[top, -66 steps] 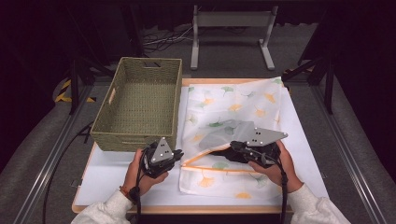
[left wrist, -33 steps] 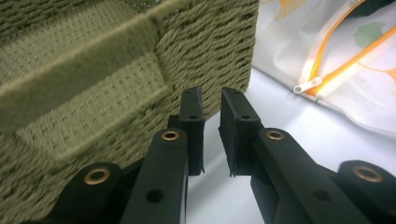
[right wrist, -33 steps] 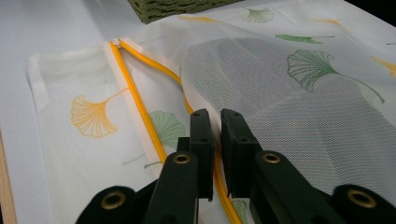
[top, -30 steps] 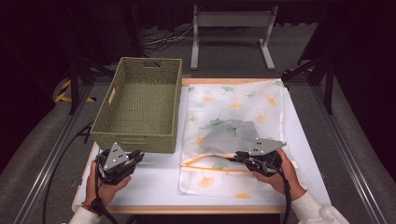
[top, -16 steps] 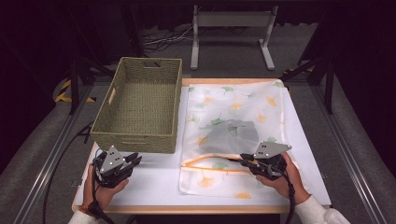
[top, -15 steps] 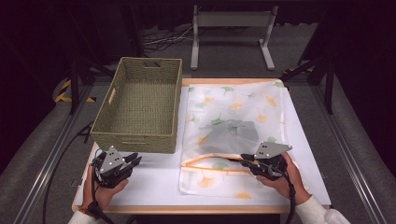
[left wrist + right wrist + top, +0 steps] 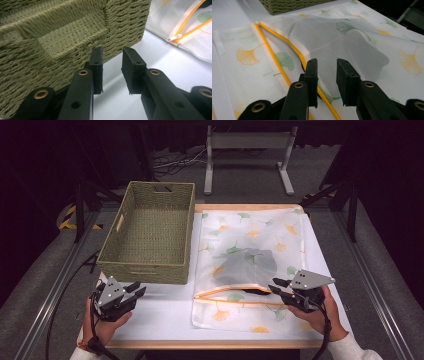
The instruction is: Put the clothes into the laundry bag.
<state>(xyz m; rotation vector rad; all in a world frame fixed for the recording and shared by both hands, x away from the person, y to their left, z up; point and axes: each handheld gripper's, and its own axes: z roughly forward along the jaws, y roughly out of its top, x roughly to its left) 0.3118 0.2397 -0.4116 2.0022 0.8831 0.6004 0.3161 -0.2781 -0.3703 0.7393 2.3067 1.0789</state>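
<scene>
A white mesh laundry bag (image 7: 250, 265) printed with orange and green ginkgo leaves lies flat on the right half of a white table (image 7: 165, 312); a dark garment (image 7: 247, 265) shows as a grey shadow through the mesh near the bag's middle; an orange zipper (image 7: 232, 295) runs across the bag near its front edge and gapes open toward its right end, with dark cloth showing at the gap.

The right gripper (image 7: 279, 287) hovers just beside the right end of the zipper, low over the bag; in the right gripper view its jaws (image 7: 325, 75) stand a narrow gap apart over the mesh and the orange zipper band, holding nothing, and they have just been opening.

The left gripper (image 7: 136, 289) rests at the front left of the table, well apart from the bag and just in front of a green woven basket (image 7: 150, 232); in the left gripper view its jaws (image 7: 112, 66) stand narrowly apart with only bare table between them, pointing at the basket's front corner; they too have just been opening.

The basket stands on the left of the table, touching or nearly touching the bag's left edge; a hand holds each gripper from the bottom of the high view.
</scene>
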